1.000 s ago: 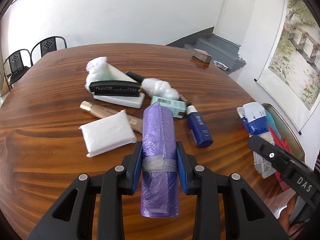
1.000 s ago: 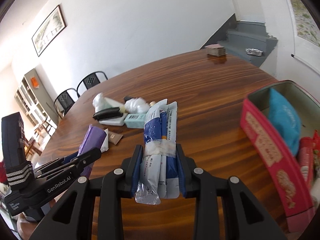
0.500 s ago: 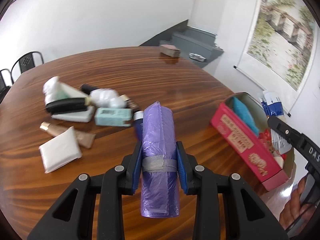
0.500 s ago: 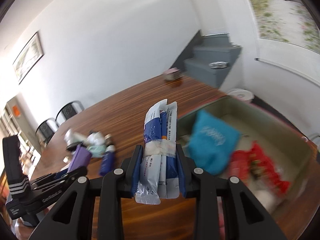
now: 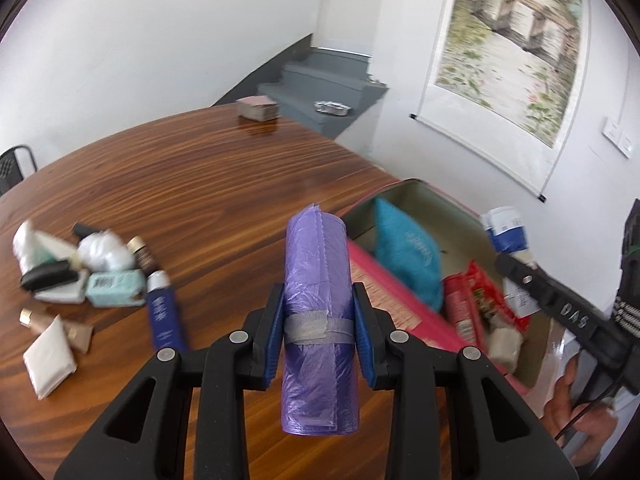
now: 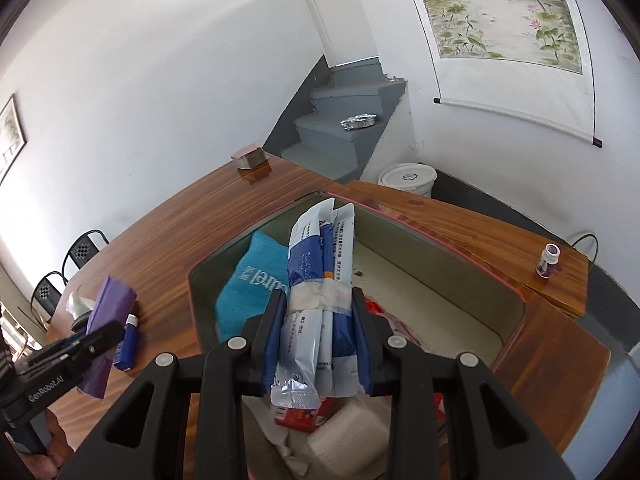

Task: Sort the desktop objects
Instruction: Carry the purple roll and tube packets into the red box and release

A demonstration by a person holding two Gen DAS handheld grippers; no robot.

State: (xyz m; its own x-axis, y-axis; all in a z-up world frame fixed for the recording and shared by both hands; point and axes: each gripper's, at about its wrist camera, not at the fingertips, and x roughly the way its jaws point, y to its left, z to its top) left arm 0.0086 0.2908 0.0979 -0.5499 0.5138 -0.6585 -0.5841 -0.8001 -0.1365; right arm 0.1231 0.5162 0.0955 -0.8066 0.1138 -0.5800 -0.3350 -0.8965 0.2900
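Note:
My left gripper (image 5: 319, 330) is shut on a purple roll of plastic bags (image 5: 318, 280), held above the wooden table just left of the red box (image 5: 394, 286). My right gripper (image 6: 319, 336) is shut on a taped bundle of blue-and-white sachets (image 6: 320, 276), held over the open red box (image 6: 436, 248). The box holds a teal pouch (image 6: 250, 284), red packets (image 5: 476, 300) and a white pack (image 6: 344, 436). In the right wrist view the purple roll (image 6: 108, 312) and left gripper show at the left.
Loose items lie on the table at the left: a blue tube (image 5: 164, 312), a mint box (image 5: 116, 288), a white tissue pack (image 5: 48, 360), cotton wads (image 5: 104, 250), a black comb (image 5: 48, 278). A small purple bottle (image 6: 548, 260) stands on the table's right part.
Both grippers have swung right from the pile toward the red box. The right gripper now hangs over the box's inside; the left has come up beside its near wall.

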